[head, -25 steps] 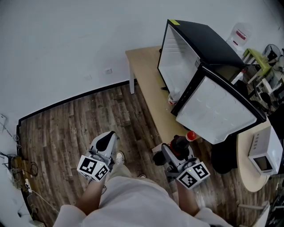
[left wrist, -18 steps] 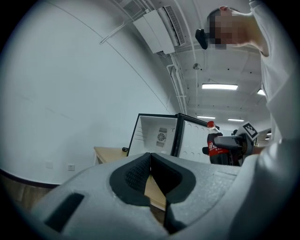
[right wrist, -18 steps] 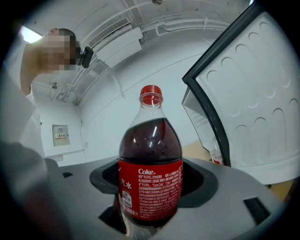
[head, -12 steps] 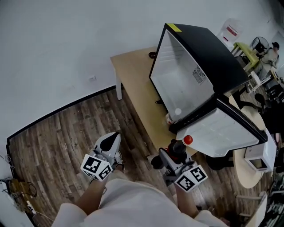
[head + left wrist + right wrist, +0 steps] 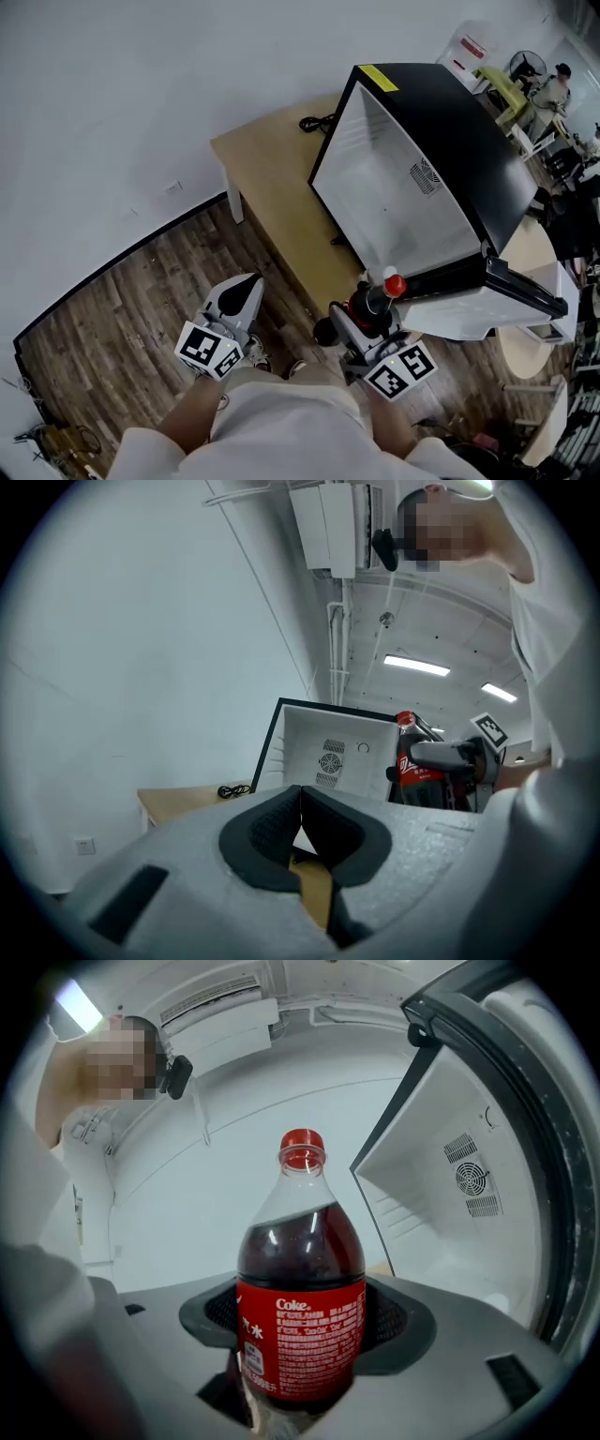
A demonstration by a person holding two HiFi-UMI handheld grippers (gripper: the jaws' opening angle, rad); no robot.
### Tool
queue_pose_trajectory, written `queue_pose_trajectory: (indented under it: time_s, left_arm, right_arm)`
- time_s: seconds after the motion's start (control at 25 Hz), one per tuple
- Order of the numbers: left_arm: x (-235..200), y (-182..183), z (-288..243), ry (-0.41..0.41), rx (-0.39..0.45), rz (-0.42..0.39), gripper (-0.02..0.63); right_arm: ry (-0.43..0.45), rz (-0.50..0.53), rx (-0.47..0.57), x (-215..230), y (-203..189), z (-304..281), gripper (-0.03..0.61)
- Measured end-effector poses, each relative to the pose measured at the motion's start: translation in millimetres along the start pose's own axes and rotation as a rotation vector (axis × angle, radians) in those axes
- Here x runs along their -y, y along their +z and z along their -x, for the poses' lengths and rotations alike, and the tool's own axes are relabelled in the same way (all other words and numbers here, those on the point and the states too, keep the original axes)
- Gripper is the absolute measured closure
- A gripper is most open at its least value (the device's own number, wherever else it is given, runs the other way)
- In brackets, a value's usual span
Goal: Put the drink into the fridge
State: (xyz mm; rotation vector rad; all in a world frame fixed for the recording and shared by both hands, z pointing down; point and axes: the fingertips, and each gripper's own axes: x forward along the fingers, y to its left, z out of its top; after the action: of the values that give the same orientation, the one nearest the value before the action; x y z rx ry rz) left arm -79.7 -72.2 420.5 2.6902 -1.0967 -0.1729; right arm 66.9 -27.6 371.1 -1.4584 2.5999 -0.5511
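Cola bottle held in front of the open fridge.
The right tool (image 5: 361,323) grips the upright cola bottle (image 5: 375,302) at lower centre, close before the open fridge (image 5: 412,178), which stands on the worktop (image 5: 267,178). The left tool (image 5: 241,292), at lower left, is closed and empty above the wood floor (image 5: 122,319).
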Motion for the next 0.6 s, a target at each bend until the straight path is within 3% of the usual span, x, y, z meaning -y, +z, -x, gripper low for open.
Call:
queue_pose_trajectory:
  time_s: [0.16, 0.6]
  left_arm:
    - [-9.2, 0.6, -25.9, -0.01, -0.005, 0.008, 0.598]
    - [-29.6, 37.1, -68.4, 0.05, 0.005, -0.083, 0.598]
  right_arm:
    - [-0.018, 0.036, 0.008, 15.7, 11.4, -16.3, 0.267]
    - [-0.034, 0.106, 0.074, 73.7, 50.5, -62.3, 0.267]
